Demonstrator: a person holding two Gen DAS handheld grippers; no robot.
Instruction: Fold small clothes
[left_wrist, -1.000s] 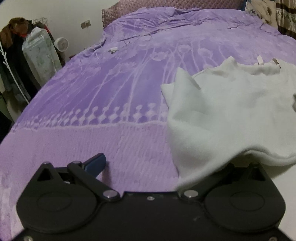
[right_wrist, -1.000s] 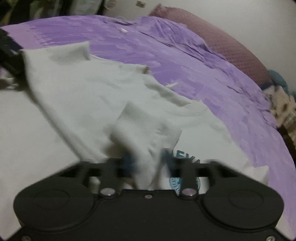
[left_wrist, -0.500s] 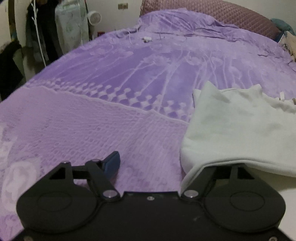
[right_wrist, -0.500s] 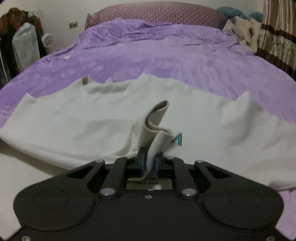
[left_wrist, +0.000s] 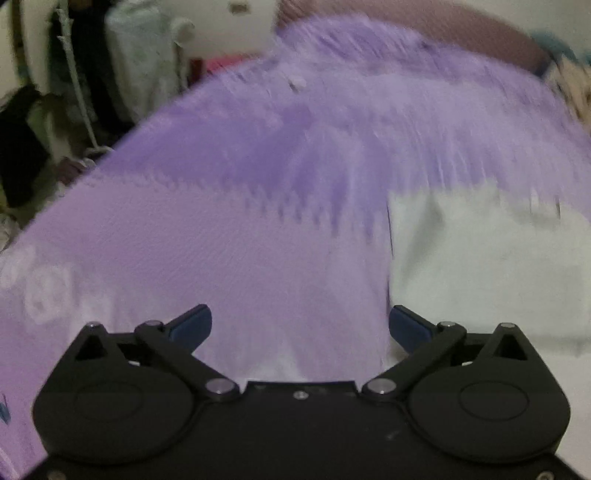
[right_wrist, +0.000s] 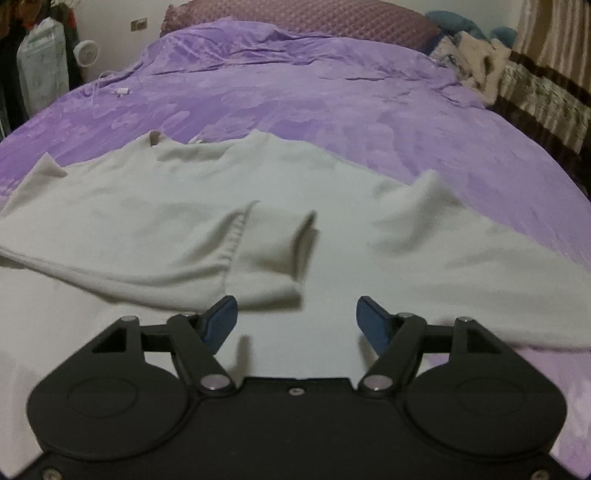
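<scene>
Purple fleece bed cover (right_wrist: 332, 99) carries the pale cream knit top (right_wrist: 155, 206), one sleeve (right_wrist: 266, 251) laid across its body. I judge folding barely begun; my left hand-held gripper (left_wrist: 300, 326) and right hand-held gripper (right_wrist: 296, 320) both gape empty.

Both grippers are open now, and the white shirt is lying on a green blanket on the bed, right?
Not quite: the blanket is purple, not green, as the right wrist view shows plainly. The rest holds: the white shirt lies on it, and both the right gripper and the left gripper have their jaws spread with nothing between them.
</scene>
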